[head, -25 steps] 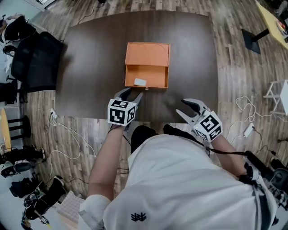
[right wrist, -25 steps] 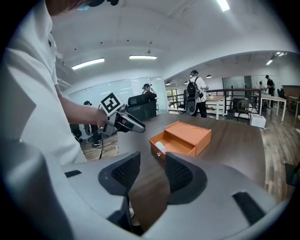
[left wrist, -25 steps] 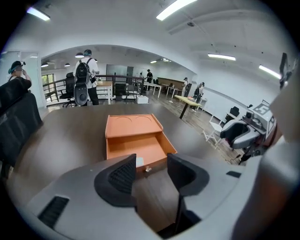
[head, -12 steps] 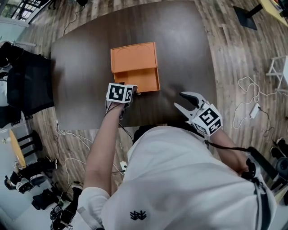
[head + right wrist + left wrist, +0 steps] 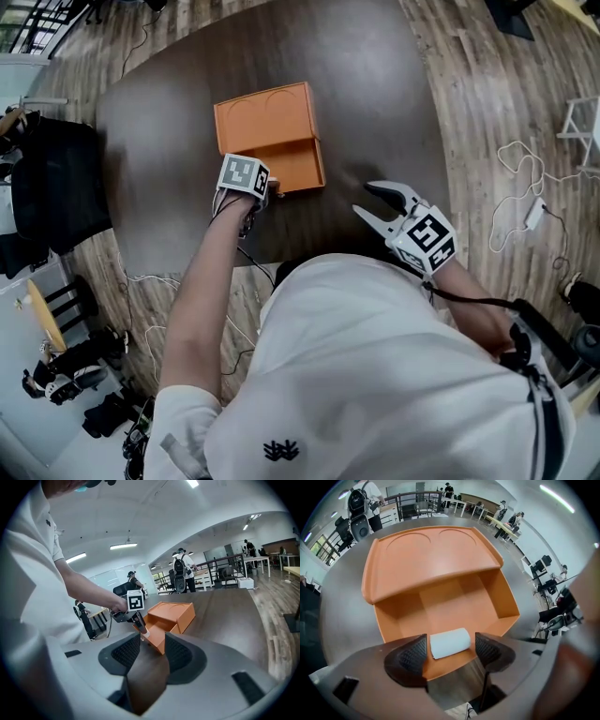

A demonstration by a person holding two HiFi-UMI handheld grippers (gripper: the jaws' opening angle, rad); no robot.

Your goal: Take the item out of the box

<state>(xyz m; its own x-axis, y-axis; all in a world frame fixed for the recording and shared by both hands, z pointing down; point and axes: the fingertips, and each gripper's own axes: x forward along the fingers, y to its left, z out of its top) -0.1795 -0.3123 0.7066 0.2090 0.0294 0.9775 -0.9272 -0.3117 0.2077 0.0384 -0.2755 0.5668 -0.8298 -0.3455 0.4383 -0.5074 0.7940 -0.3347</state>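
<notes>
Squarely between just-opened jaws of the left hand-held gripper (image 5: 449, 651) — white roll (image 5: 450, 642) in orange box (image 5: 436, 569)

Dark brown rounded wooden counter (image 5: 375, 84) stands on grey-brown wood-plank floor (image 5: 487, 112). Black fabric office chair (image 5: 56, 187) near counter's left edge. Loose white cables (image 5: 516, 178) lie on floor at right. Far background: person with black backpack (image 5: 180, 576), lit ceiling strip light (image 5: 123, 546).
</notes>
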